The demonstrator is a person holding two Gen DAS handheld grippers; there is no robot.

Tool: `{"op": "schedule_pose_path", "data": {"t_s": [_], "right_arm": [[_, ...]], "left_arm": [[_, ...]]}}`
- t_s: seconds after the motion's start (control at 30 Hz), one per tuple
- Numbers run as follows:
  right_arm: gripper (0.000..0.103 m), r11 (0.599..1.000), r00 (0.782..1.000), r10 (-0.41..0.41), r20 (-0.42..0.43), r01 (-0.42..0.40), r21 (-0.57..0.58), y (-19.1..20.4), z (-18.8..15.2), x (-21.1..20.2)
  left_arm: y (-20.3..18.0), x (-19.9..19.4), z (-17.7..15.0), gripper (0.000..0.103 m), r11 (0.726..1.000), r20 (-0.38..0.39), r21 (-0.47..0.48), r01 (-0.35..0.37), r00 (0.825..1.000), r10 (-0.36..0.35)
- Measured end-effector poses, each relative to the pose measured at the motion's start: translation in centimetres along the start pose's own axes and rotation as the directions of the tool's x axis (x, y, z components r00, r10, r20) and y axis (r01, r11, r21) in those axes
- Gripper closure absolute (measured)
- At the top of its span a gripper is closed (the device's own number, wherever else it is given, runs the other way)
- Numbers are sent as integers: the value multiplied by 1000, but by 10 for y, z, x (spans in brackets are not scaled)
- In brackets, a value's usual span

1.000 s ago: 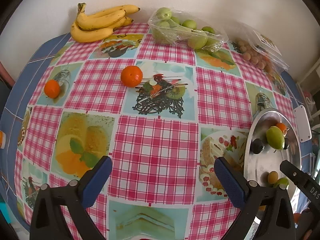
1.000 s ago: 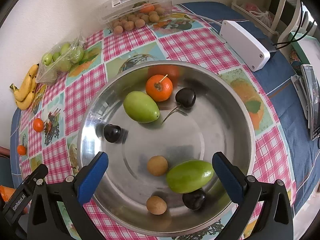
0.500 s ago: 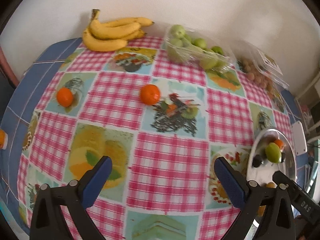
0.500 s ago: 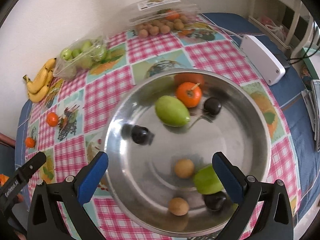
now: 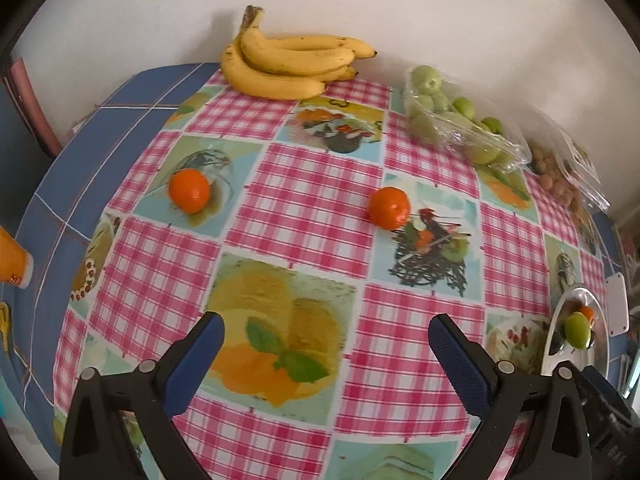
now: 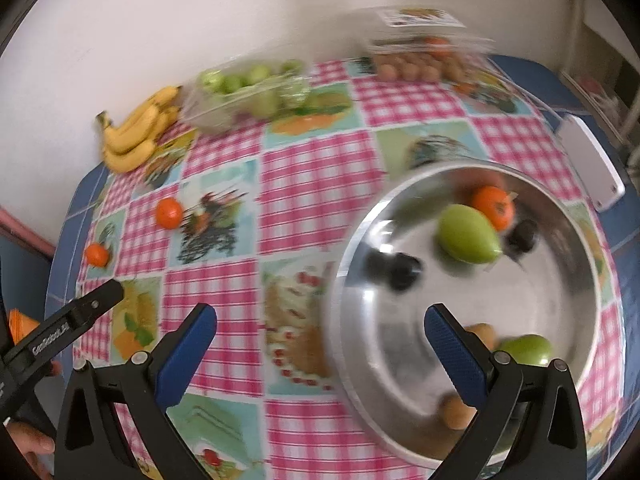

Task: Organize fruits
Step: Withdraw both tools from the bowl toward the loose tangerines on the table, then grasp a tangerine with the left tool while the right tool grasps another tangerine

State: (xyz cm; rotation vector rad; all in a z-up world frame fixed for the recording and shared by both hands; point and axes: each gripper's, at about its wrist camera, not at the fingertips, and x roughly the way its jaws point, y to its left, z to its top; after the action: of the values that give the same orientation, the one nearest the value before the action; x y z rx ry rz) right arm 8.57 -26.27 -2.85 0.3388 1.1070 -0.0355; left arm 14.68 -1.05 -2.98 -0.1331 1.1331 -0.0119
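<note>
We've got both tools empty. Left gripper (image 5: 326,356) w/ blue pads spread wide, nothing between them, hanging over the pink-checked tablecloth (image 5: 304,200). Right gripper (image 6: 320,344) likewise spread, its right pad over the rim of the round steel bowl (image 6: 560,320); that view is smeared, so details there are shaky.

Loose fruit: two small orange mandarins on the cloth, the left one (image 5: 189,191) near the blue border, the other one (image 5: 389,207) nearer centre, well apart from each other. Yellow banana bunch (image 5: 288,62) sits at the wall, the clear bag of small green fruit (image 5: 456,120) beside it. The bowl already holds a green mango-shaped fruit (image 6: 466,234), an orange one and dark ones, plus more near its front edge.

Our read: next is prob. a reach for a mandarin w/ the left tool. Risks:
- Round fruit rolls if one pad touches first; the left one could run off toward the table edge.
- A pinch above the widest part may squirt it out.
- Right tool is close to the bowl rim; a bump could shift the bowl or jostle the fruit.
</note>
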Motion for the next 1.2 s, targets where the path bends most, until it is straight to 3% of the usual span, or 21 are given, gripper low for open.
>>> {"op": "schedule_pose_path", "data": {"t_s": [0.2, 0.73, 1.2], "right_arm": [[0, 999, 999, 23, -27, -24, -46, 32, -4, 14], [0, 991, 997, 53, -53, -59, -119, 79, -10, 40], [0, 989, 995, 70, -64, -78, -125, 112, 33, 52]], "left_arm": [[16, 2, 2, 0, 1000, 23, -4, 9, 1000, -9], [43, 16, 3, 0, 996, -43, -47, 69, 997, -71], [64, 34, 37, 0, 998, -79, 15, 56, 995, -55]]}}
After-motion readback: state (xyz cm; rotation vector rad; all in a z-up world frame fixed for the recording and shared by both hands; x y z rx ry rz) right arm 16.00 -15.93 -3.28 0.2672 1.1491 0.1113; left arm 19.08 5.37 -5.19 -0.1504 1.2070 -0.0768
